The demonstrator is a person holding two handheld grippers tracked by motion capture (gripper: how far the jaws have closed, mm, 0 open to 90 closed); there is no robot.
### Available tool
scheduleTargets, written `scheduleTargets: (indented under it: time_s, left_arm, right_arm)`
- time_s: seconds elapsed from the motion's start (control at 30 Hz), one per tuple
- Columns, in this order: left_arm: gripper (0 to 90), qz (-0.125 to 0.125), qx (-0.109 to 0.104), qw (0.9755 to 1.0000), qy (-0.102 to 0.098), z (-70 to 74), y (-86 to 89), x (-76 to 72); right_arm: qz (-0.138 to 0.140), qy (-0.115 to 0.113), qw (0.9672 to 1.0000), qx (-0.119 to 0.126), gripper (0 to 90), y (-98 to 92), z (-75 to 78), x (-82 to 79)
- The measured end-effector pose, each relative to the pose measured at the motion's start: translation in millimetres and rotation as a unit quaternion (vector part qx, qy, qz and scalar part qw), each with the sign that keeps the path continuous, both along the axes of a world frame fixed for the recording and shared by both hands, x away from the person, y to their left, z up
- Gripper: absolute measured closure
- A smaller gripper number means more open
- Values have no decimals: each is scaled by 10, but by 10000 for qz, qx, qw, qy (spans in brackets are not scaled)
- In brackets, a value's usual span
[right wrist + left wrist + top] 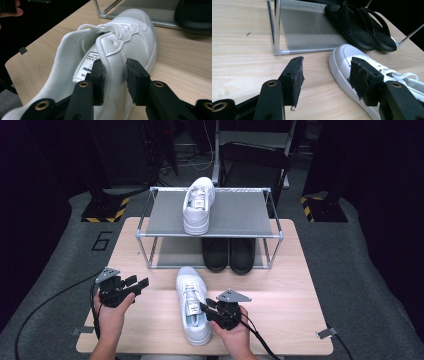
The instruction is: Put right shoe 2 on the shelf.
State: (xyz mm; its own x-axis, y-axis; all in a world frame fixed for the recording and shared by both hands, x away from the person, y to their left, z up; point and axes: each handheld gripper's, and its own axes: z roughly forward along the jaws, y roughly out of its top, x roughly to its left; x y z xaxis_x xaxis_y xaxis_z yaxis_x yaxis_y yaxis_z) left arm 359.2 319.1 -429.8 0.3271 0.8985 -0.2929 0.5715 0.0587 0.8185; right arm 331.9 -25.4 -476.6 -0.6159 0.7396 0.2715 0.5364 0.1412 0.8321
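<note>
The left tool (pixel 134 285) hovered open over the worktop (pixel 280 285), its jaws apart with nothing between them, just left of a white shoe (pixel 193 304). That shoe lay on the worktop in front of a metal rack (pixel 210 234). The right tool (pixel 212 309) was clamped on the shoe's side wall. A second white shoe (pixel 198 205) sat on the rack's top shelf, with black sandals (pixel 228 254) below.

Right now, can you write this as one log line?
right gripper: shut on white leather sneaker collar | left gripper: open, empty | metal shoe rack: matching sneaker on top
</note>
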Motion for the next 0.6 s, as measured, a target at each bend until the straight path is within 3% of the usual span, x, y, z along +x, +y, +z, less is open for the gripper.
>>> scheduleTargets:
  time_s: [0.3,0.47,0.6]
  left_arm:
    - [440,20,-35,10000,26,-33,6,11]
    - [440,25,-45,10000,63,-40,15,8]
    - [440,40,-49,10000,32,-42,22,9]
  right_arm:
    - [51,-6,9998,-172,745,-73,30,43]
    - [-87,-268,9985,-477,820,-135,73,41]
    - [-116,-132,9993,-326,824,-215,69,84]
